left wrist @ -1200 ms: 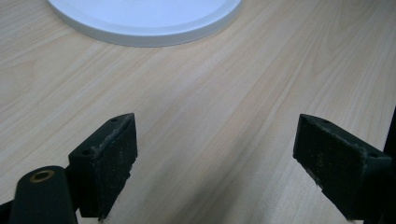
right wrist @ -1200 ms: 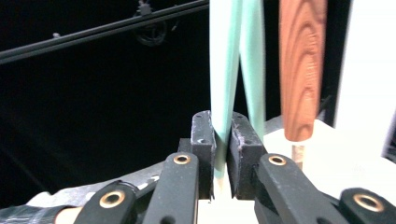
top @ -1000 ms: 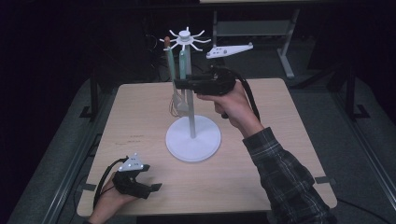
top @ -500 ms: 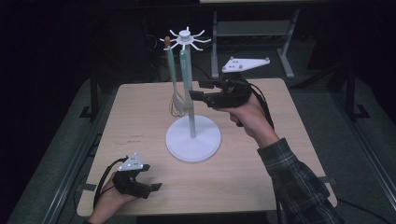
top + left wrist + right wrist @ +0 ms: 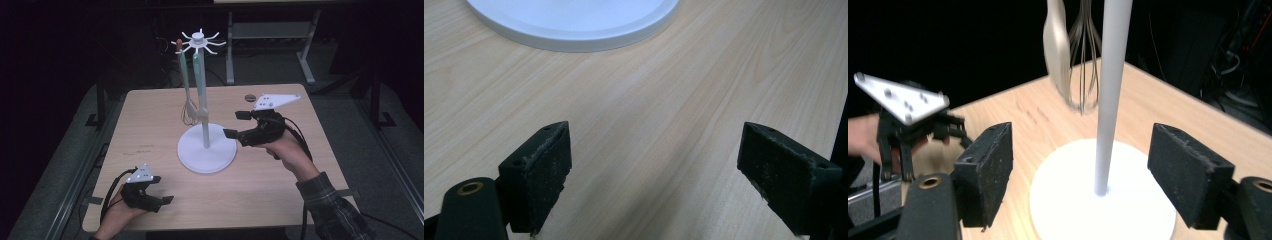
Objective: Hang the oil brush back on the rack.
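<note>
On the middle of the pale wooden table (image 5: 150,125) stood the white utensil stand with a round base and a thin pole (image 5: 206,150), topped by a spoked crown of hooks. From those hooks hung a pale green-handled spatula (image 5: 199,80) and a wire whisk with a brown-tipped handle (image 5: 188,107), side by side against the pole; in the right gripper view the whisk (image 5: 1083,55) hung just behind the pole (image 5: 1108,100). Just right of the base, the right gripper (image 5: 235,125) pointed at the stand, its jaws having just been opening, now spread wide with nothing pressed between them; the pole stood beyond the gap, untouched. Near the table's front left corner, well apart from the stand, the left gripper (image 5: 162,192) rested in the person's hand, jaws released and wide over bare wood, the base's rim (image 5: 574,42) ahead of them.
</note>
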A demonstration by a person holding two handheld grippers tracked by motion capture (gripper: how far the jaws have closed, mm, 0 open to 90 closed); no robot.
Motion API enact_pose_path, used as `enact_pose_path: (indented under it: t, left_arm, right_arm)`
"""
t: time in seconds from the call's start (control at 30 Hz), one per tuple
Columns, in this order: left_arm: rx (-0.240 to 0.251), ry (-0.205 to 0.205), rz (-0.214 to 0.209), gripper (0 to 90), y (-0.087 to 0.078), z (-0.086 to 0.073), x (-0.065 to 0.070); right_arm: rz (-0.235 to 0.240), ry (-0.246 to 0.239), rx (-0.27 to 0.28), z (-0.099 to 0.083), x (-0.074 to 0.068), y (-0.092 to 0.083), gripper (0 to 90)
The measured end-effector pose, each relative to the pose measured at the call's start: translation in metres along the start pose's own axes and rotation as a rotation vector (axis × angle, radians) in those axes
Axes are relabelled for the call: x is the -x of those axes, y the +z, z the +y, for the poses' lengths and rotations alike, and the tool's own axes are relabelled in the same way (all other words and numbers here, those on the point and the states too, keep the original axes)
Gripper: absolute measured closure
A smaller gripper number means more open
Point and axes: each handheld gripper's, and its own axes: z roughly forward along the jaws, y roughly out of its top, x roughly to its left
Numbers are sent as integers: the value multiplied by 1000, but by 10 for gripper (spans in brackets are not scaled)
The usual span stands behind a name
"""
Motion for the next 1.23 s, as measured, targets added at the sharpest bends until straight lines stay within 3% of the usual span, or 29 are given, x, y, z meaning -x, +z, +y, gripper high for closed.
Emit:
enact_pose_path:
  t: [0.33,0.57,0.7,0.87,1.03,1.23]
  left_arm:
    - [-11,15,-5,138,0,0,0]
    - [-5,2,-6,139,0,-1,0]
    - [-11,3,1,141,-1,-2,-2]
    - [-17,7,4,144,-1,-3,-4]
    - [-16,3,6,144,0,-3,-4]
    - [-28,14,9,144,2,-4,-5]
  right_arm:
    - [-63,33,-73,-60,2,-5,211]
    - [-98,48,-128,-98,-1,-7,193]
    - [-131,45,-190,-121,-3,-9,190]
    - [-145,84,-233,-150,-4,-13,189]
    - [-156,104,-275,-169,-2,-15,184]
    - [-158,112,-262,-170,-1,-15,157]
